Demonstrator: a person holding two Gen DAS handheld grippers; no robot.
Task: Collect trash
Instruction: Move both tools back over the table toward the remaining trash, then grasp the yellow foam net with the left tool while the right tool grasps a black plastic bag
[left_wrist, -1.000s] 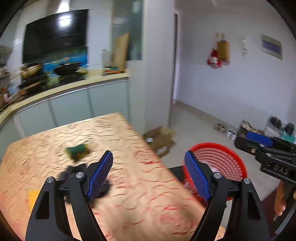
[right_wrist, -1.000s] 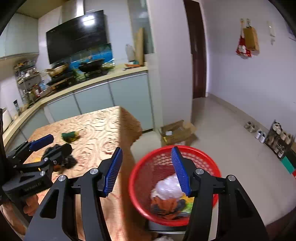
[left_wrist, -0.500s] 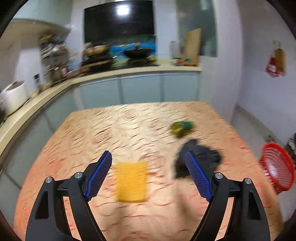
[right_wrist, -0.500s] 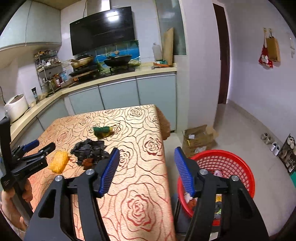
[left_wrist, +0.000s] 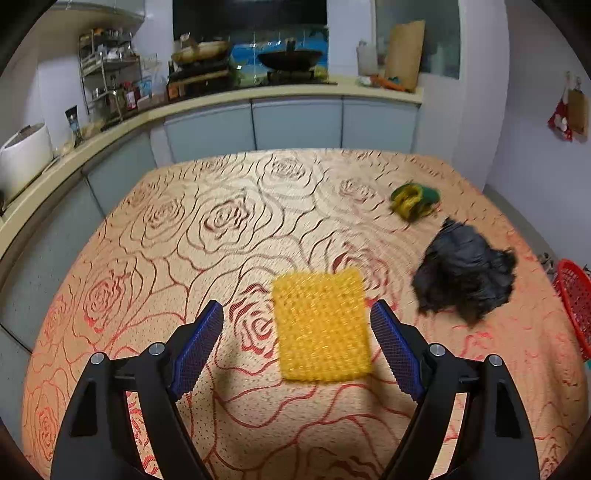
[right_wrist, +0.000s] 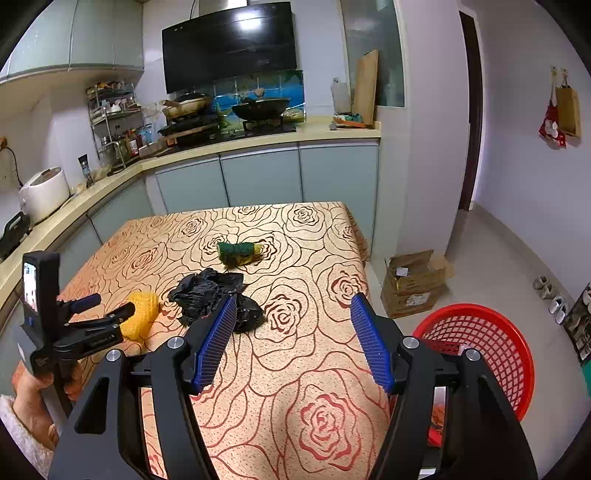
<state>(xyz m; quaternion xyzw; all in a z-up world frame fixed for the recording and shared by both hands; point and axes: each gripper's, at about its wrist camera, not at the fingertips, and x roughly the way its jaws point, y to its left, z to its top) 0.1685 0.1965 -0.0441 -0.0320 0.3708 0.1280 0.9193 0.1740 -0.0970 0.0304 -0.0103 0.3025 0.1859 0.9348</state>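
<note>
A yellow knobbly sponge (left_wrist: 321, 325) lies flat on the rose-patterned table (left_wrist: 221, 221). My left gripper (left_wrist: 296, 314) hovers just over it, open, with the sponge between its blue pads (left_wrist: 199, 343) and neither pad touching it. A crumpled black plastic bag (left_wrist: 465, 269) sits to its right, and a green and yellow scrubber (left_wrist: 413, 199) lies farther back. In the right wrist view my right gripper (right_wrist: 293, 301) is open and empty above the table, with the black bag (right_wrist: 207, 291) by its left finger. The red mesh basket (right_wrist: 480, 343) stands off the table's right edge, holding some trash.
A hand (right_wrist: 29, 391) holds the left gripper (right_wrist: 110, 305) at the table's left side. A cardboard box (right_wrist: 413, 284) and shoes (right_wrist: 550, 295) lie on the floor to the right. A kitchen counter (right_wrist: 258, 142) with a stove and a rice cooker (right_wrist: 44, 192) wraps the back and left.
The left gripper swung from the basket side to the table and sank over the yellow sponge. The right gripper left the basket for the table, its jaws wider than before.
</note>
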